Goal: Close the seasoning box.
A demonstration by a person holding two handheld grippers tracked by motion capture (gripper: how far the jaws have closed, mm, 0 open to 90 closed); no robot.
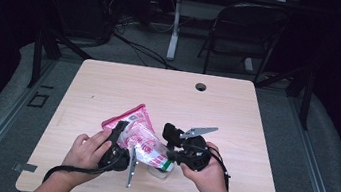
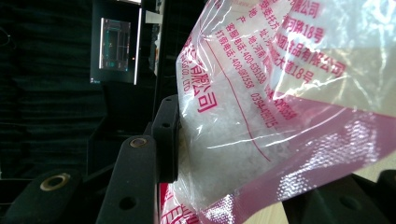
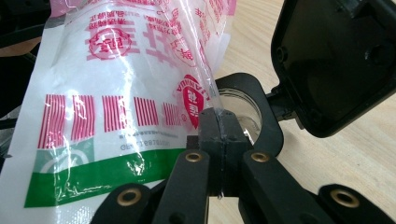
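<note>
Because the bag [image 1: 140,137] is thin clear plastic filled with white grains, it is soft and it changes shape easily, so I judge that it sags and shifts its weight when it is tilted. It hangs just above the worktop [image 1: 109,85], near the front edge, between the two hands. The left gripper [image 1: 119,142] holds the full body of the bag with its jaws about half closed, and one black pad [image 2: 166,140] presses into the grains. The right gripper [image 3: 223,140] has its jaws fully closed on a thin edge of the film at the green and white end. Below this corner stands a small clear jar [image 3: 243,114] with a black hinged lid [image 3: 334,65] open.

The film looks smooth and slippery, so a pinch on one layer can slide or tear. A hold on the packed part seems safer for the weight, and the corner hold serves for guiding.
</note>
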